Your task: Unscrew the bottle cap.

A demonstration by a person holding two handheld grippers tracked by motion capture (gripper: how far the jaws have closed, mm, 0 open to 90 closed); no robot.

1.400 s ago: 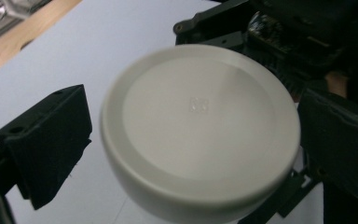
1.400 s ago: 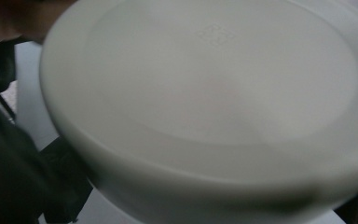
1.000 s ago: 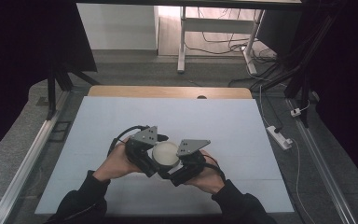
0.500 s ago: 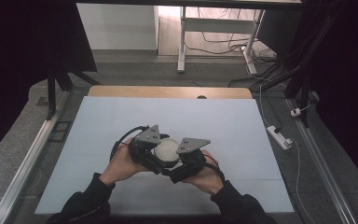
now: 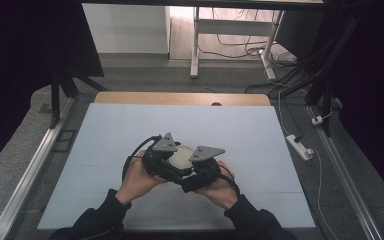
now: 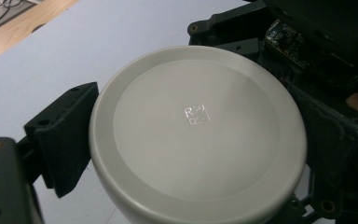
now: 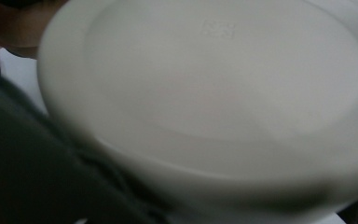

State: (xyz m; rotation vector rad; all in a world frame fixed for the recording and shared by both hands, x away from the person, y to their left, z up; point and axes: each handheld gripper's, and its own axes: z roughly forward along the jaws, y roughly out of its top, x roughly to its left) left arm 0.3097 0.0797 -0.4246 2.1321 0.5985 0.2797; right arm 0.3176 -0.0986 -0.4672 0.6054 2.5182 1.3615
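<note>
Toward the table's (image 5: 105, 130) near edge, about midway along it, we see the left gripper (image 5: 161, 156) with its 2 jaws closed on a white round bowl (image 5: 181, 157), its flat underside facing up with small embossed marks on it. Just right of it, the right gripper (image 5: 200, 167) presses close against the bowl; we cannot tell how its jaws stand.

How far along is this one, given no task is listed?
Done: the white round dish is off the table, held between both grippers. In hand: the left gripper has a jaw against its rim, base up; the right gripper crowds its other side. Left: it is not yet set down; where it goes cannot be told.
</note>
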